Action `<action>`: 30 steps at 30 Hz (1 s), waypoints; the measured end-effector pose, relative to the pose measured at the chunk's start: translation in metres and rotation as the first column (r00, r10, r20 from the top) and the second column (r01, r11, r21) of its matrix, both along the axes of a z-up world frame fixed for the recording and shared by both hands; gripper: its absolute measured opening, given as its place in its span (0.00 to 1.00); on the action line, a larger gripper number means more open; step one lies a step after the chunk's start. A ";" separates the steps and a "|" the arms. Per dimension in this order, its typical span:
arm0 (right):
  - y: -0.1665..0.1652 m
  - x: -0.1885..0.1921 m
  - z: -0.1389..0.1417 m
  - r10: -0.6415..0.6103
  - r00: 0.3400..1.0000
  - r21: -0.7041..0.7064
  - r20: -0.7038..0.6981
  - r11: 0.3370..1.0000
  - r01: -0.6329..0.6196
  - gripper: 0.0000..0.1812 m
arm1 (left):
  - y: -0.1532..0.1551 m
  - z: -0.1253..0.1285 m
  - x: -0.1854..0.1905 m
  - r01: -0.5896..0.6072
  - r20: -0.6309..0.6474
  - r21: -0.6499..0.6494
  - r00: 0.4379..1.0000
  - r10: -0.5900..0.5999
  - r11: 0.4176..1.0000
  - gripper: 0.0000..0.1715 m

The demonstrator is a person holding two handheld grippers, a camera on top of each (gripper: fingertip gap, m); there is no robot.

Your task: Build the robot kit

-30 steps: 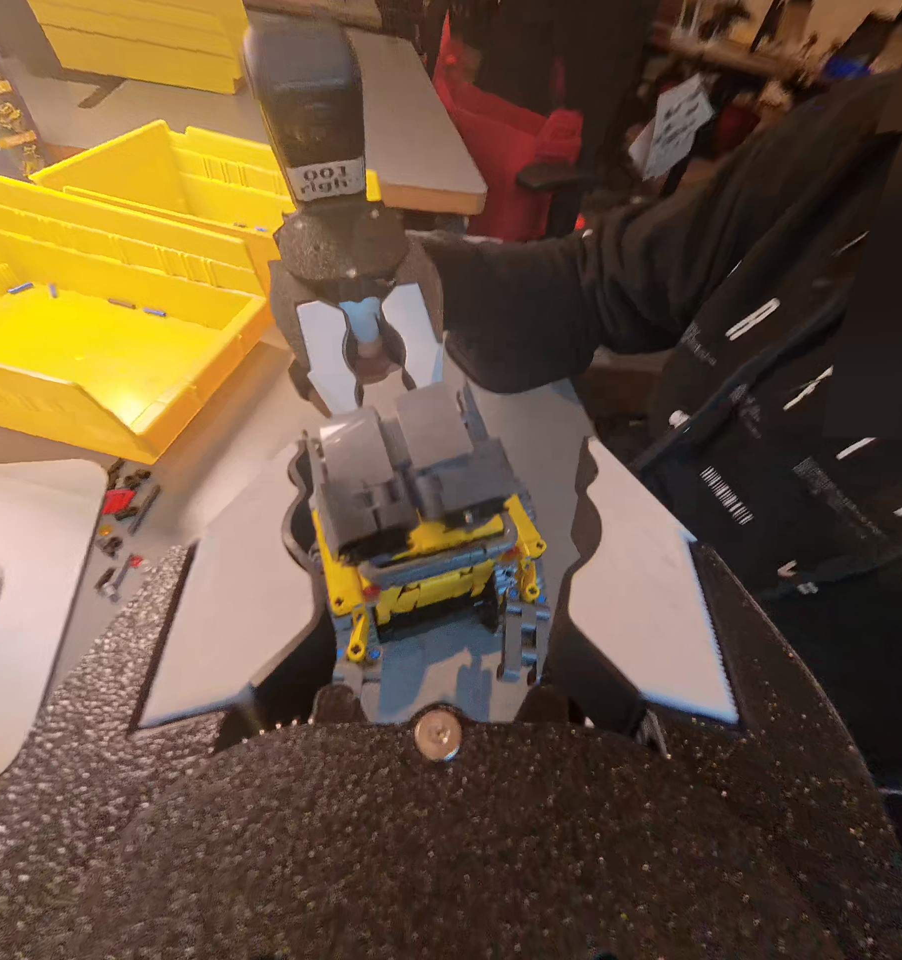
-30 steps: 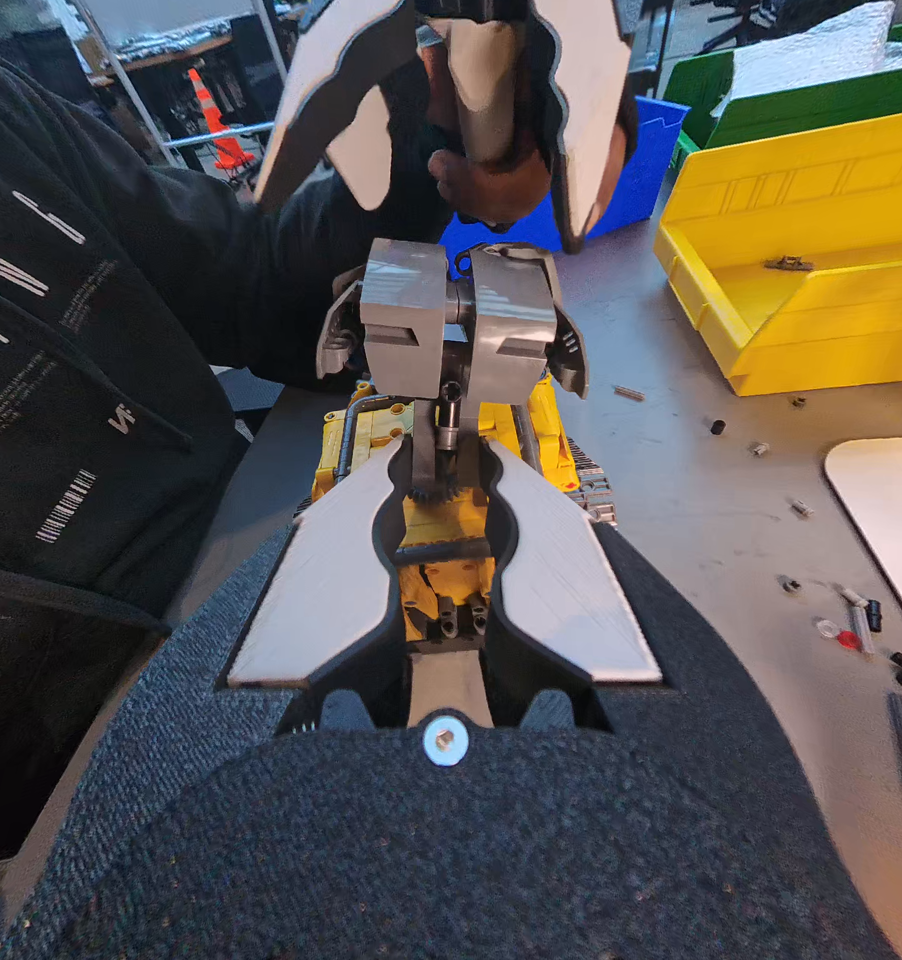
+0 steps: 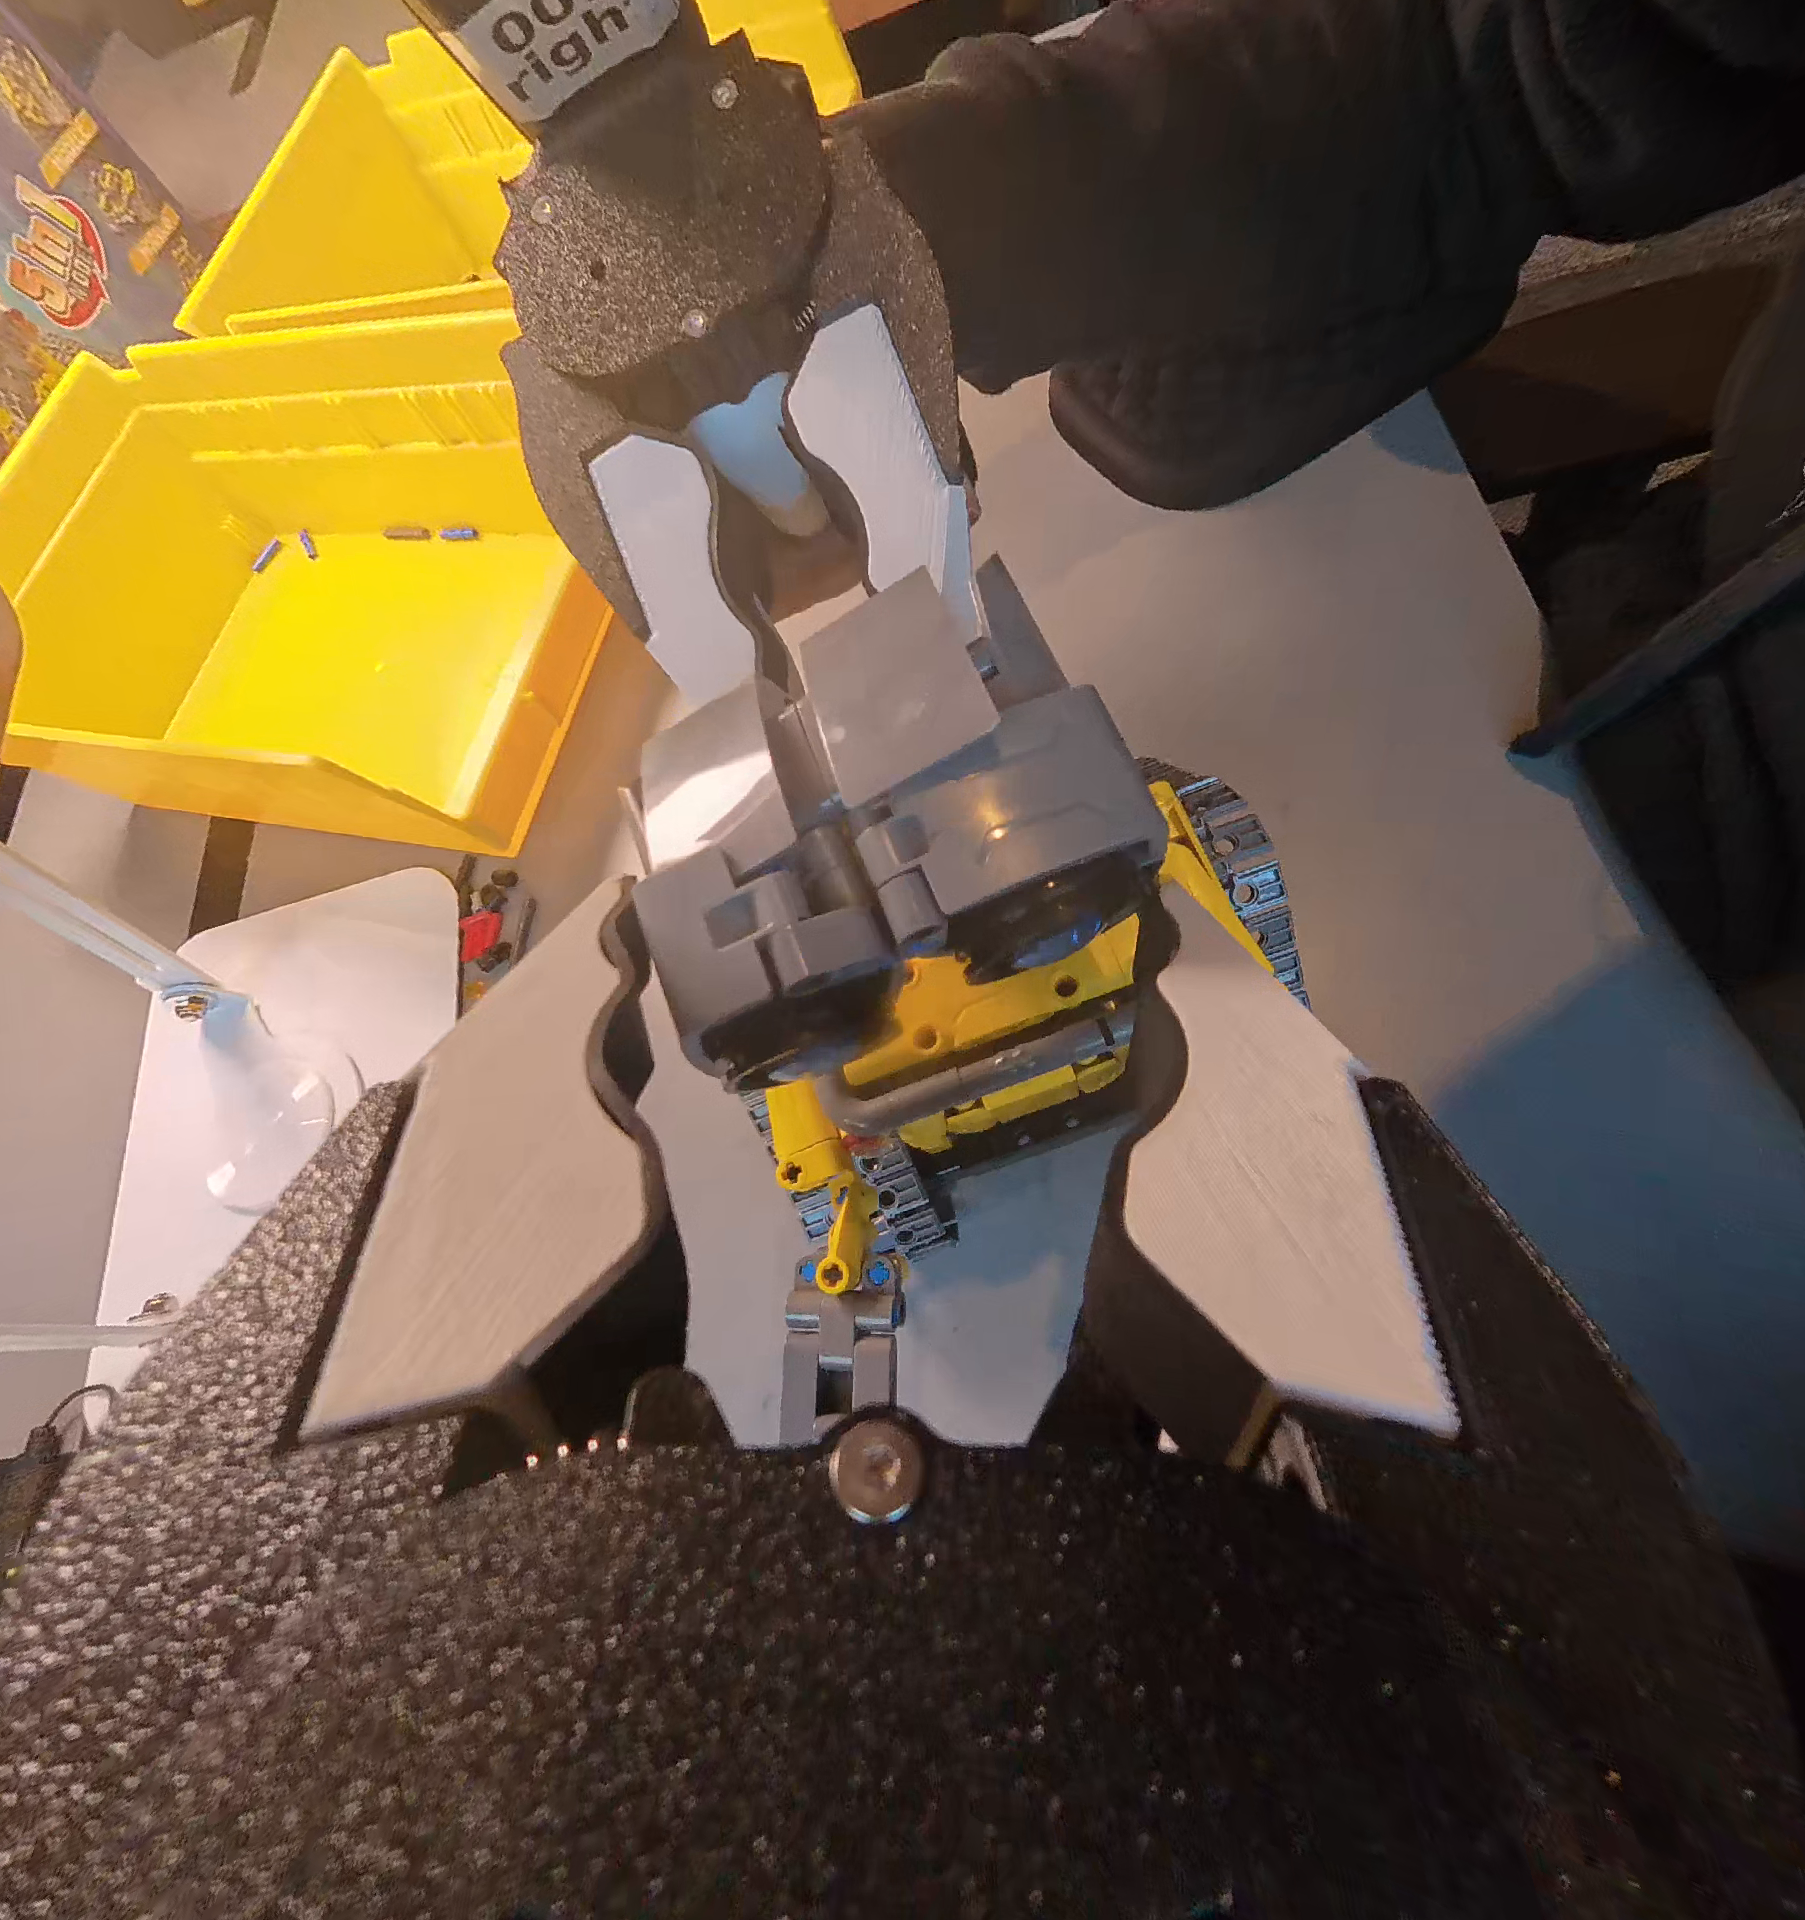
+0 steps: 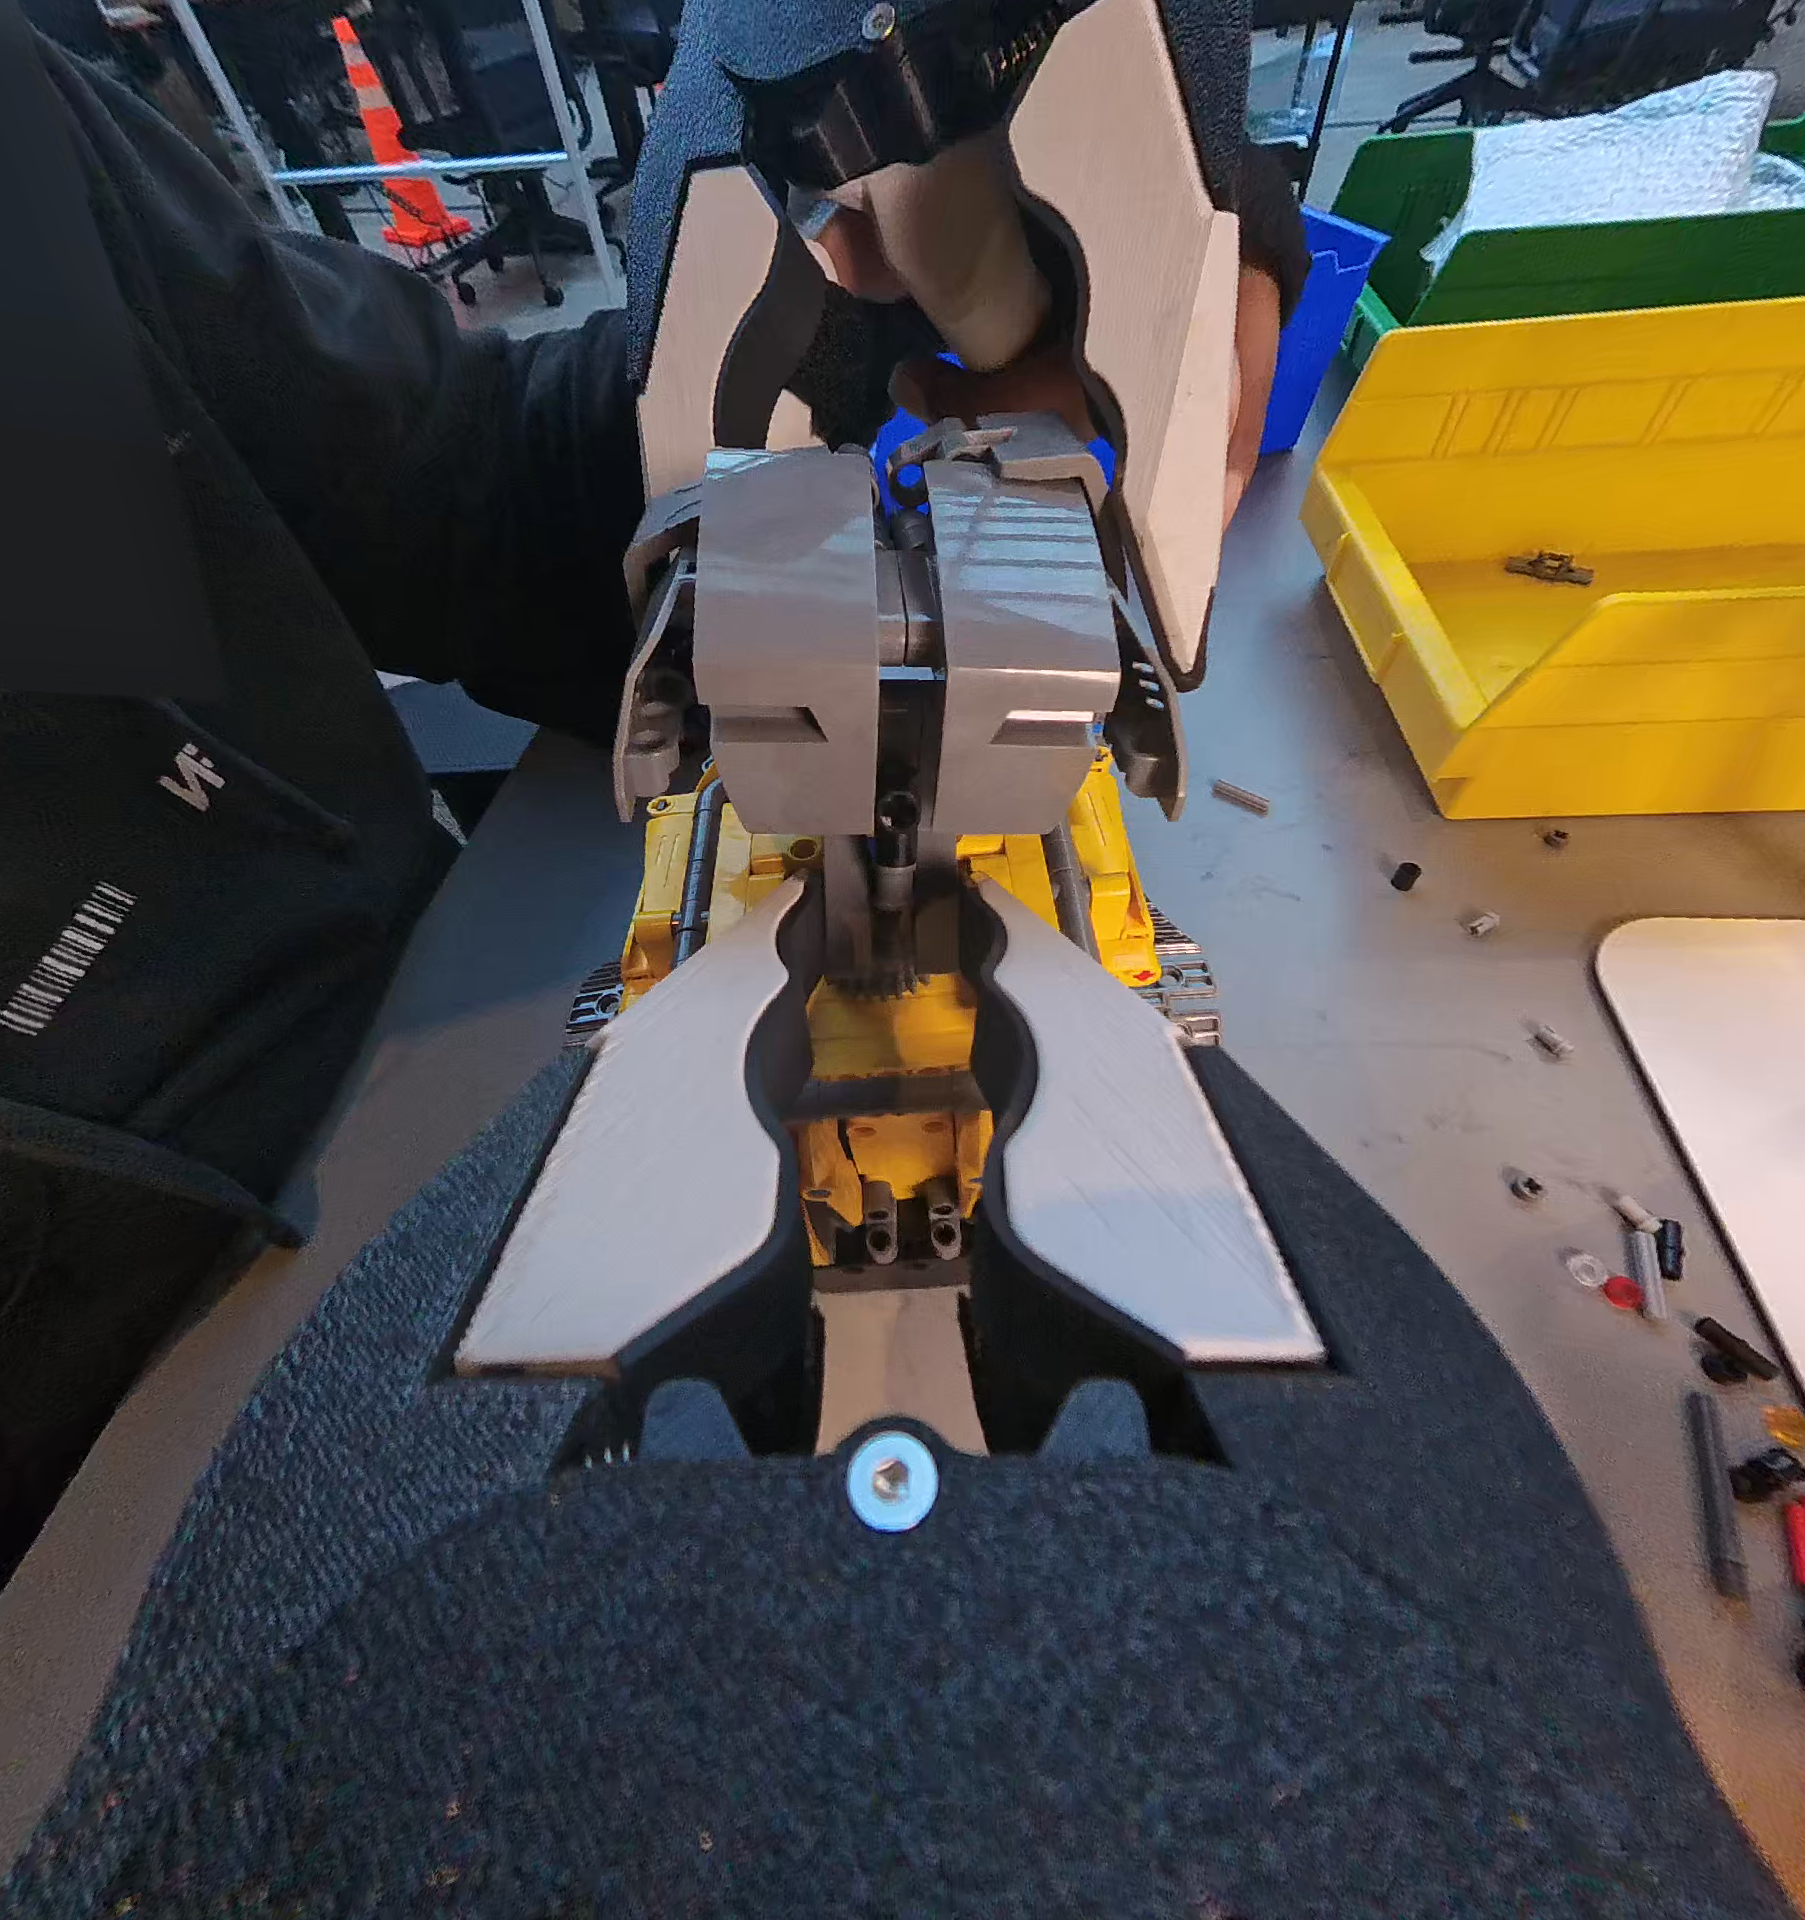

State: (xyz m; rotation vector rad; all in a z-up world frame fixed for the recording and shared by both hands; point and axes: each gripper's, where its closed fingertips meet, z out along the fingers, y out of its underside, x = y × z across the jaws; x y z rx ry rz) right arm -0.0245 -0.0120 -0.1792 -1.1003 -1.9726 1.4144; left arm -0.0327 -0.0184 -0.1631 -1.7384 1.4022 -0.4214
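Brick-built yellow tracked robot model (image 3: 981, 997) stands on the grey table (image 3: 1397, 790) in the left wrist view, between the spread fingers of the left gripper (image 3: 893, 1049); rigid but likely to snap apart, so its yellow body seems the safest hold. In the right wrist view the right gripper (image 4: 887, 935) pinches the model's thin neck post below the grey head (image 4: 903, 644), near the table's edge, with a yellow bin (image 4: 1604, 540) and loose small parts (image 4: 1646, 1268) alongside.

We're in a lab or workshop with an office floor behind: grey worktop (image 4: 1345, 997) littered with small loose building-toy parts (image 4: 1646, 1262), yellow parts bins (image 4: 1604, 540) along its far edge, green bin (image 4: 1604, 260), orange traffic cone (image 4: 394, 145), rolling chairs (image 4: 1584, 42), metal racking (image 4: 565, 135).
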 end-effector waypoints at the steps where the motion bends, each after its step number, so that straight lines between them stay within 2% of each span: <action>1: 0.000 0.000 0.000 -0.002 1.000 0.003 -0.004 1.000 0.002 0.14 | -0.001 0.001 0.000 0.002 -0.001 0.003 1.000 -0.002 1.000 0.54; 5: -0.004 -0.001 0.007 0.005 1.000 -0.012 -0.024 1.000 -0.005 0.14 | -0.004 0.007 0.000 0.010 0.020 0.012 1.000 -0.010 1.000 0.54; 18: -0.004 -0.003 -0.004 -0.033 0.999 0.159 0.029 0.987 0.028 0.14 | -0.006 -0.006 -0.007 0.017 -0.064 0.025 0.998 -0.015 1.000 0.54; 26: -0.003 -0.003 -0.005 -0.053 0.998 0.110 0.024 0.993 0.050 0.14 | -0.003 0.003 -0.002 0.030 0.015 0.038 0.999 -0.030 0.999 0.53; 30: -0.003 -0.005 -0.006 -0.070 0.998 0.170 0.003 0.983 0.068 0.14 | -0.003 0.003 -0.006 0.032 0.020 0.039 0.999 -0.033 0.999 0.52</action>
